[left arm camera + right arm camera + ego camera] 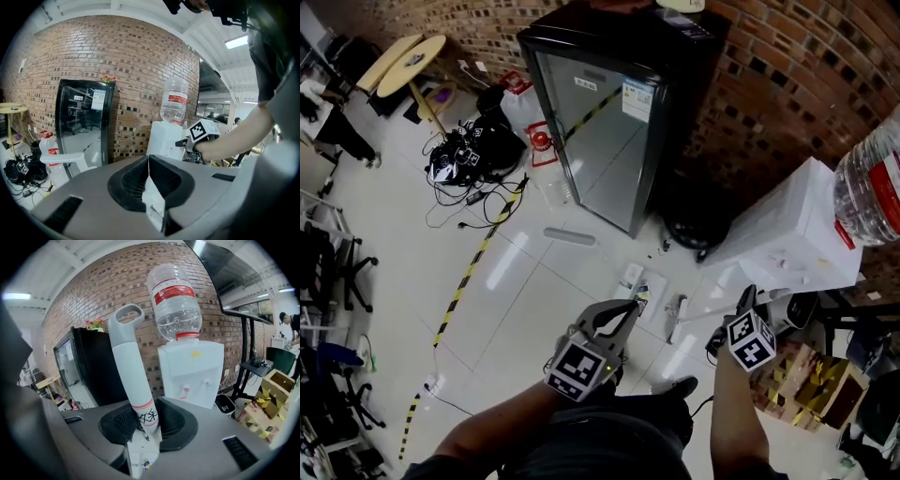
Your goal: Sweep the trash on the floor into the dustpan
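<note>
My right gripper (143,425) is shut on a white broom handle (133,380) with red stripes and a grey loop at its top; the handle rises upright out of the jaws. In the head view this gripper (741,314) is at the lower right. My left gripper (630,307) is at the centre, shut (149,171) on a thin white flat part, apparently the dustpan's handle. The white dustpan (654,300) lies on the floor just past its tips. Small white scraps of trash (631,276) lie on the tiles beside it.
A black fridge (600,122) stands ahead and a white water dispenser (787,230) with its bottle to the right. A cable pile (473,155), a grey bar (570,236) and a yellow-black tape line (469,272) are on the floor to the left. Cardboard boxes (797,375) sit at the right.
</note>
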### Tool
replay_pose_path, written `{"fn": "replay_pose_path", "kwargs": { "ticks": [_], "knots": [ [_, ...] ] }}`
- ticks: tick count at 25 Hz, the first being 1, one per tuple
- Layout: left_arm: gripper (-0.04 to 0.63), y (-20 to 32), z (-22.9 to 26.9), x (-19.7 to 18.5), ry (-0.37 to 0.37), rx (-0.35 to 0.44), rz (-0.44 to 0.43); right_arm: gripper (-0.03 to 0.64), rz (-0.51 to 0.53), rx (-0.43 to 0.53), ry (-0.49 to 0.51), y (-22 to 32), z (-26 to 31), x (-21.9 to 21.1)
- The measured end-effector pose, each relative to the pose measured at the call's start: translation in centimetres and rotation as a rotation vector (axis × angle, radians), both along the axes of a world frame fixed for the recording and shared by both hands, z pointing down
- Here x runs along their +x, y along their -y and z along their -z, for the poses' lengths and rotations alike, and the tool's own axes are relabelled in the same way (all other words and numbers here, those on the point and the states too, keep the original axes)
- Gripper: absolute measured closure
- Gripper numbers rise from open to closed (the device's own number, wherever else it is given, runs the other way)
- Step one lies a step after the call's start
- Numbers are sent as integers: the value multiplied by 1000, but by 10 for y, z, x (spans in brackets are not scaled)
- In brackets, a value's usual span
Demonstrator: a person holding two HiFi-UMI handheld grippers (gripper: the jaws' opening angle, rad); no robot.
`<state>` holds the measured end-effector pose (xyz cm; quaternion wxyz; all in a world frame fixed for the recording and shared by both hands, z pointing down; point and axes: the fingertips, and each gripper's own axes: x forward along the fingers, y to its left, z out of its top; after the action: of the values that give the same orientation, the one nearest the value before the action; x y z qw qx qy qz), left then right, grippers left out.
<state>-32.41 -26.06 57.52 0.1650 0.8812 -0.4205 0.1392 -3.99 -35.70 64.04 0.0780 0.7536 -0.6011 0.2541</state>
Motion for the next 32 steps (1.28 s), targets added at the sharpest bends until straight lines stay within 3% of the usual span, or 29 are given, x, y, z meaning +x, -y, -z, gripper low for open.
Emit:
{"fn": "replay_pose_path", "kwargs": {
  "ticks": [9, 18, 25, 32],
  "knots": [
    [588, -3, 6, -17, -2, 4, 39, 494, 43, 23, 133, 17, 13, -50],
    [588, 3, 17, 0, -9, 17, 14, 503, 29, 44, 98, -11, 39, -24],
    [588, 7, 44, 49, -37, 45, -3, 506, 186, 145, 42, -44, 101, 5],
    [588, 17, 104, 141, -93, 126, -52, 511, 312, 290, -24, -75, 186, 76]
  ]
}}
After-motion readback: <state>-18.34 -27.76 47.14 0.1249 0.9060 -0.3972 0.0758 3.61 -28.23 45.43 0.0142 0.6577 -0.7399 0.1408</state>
